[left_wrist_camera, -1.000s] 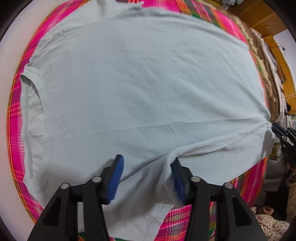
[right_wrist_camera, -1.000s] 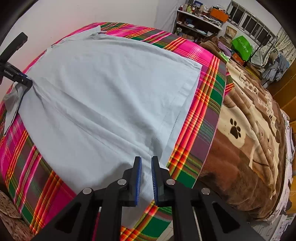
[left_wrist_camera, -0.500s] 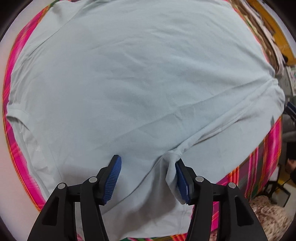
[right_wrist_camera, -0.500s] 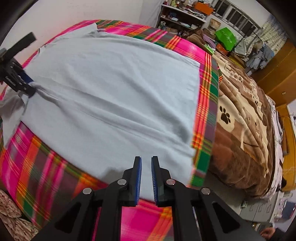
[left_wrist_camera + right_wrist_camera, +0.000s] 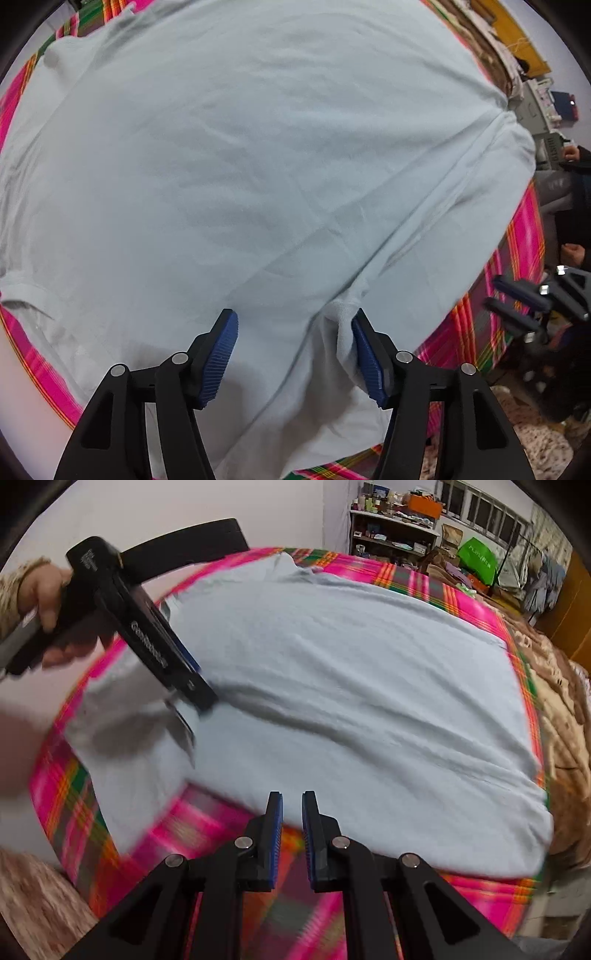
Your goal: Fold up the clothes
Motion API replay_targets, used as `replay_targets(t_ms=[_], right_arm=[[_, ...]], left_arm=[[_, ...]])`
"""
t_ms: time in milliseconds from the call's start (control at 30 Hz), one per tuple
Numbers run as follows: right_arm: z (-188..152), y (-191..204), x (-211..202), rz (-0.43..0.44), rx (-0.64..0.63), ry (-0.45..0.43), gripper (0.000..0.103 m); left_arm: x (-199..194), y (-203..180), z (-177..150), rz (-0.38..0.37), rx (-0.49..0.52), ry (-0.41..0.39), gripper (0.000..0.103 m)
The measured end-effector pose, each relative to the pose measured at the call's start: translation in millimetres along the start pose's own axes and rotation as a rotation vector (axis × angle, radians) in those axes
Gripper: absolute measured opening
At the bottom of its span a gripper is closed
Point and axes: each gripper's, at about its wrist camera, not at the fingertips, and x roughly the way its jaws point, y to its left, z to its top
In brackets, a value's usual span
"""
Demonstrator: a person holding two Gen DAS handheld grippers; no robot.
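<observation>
White lettering on the left hand-held gripper (image 5: 192,686) is too blurred to read. It gapes wide over the pale blue cotton T-shirt (image 5: 258,166), a raised fold touching its 3 o'clock pad, on the pink plaid bed cover (image 5: 391,572). The right hand-held gripper (image 5: 292,834), nearly closed, holds nothing.

Clearly a lived-in home bedroom. Bed (image 5: 406,578) spread with a pink plaid cover as landmark: brown patterned blanket (image 5: 565,716) bunched along its right side, cluttered shelf (image 5: 391,528) against the wall beyond its far end, green bag (image 5: 476,559) near that shelf.
</observation>
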Motion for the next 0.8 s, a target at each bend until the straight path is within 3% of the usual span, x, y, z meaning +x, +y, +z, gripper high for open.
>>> replay_targets(t_ms=[100,167,267,467,567,633,800], right_arm=[[18,11,12,0.015,0.037,-0.014,0.011],[29,13,18,0.085,0.076,-0.016,0.011],[36,19,25,0.158,0.103,0.003,0.011],[38,29,16,0.1,0.082,-0.032,0.011],[32,37,3,0.055,-0.057,-0.083,0.024],[28,41,-1,0.044,-0.142,-0.099,0.027],[23,55,1,0.207,-0.275,-0.058,0.028]], left_arm=[[-6,8,3,-0.06,-0.025,0.0,0.068],[-9,11,3,-0.063,-0.025,0.005,0.069],[-29,30,39,-0.065,-0.039,0.0,0.071],[-50,48,14,-0.064,-0.097,-0.057,0.071],[-62,69,-2,-0.014,-0.177,-0.096,0.071],[-67,77,-8,-0.02,-0.232,-0.121,0.071],[-83,94,-28,-0.052,-0.365,-0.205,0.071]])
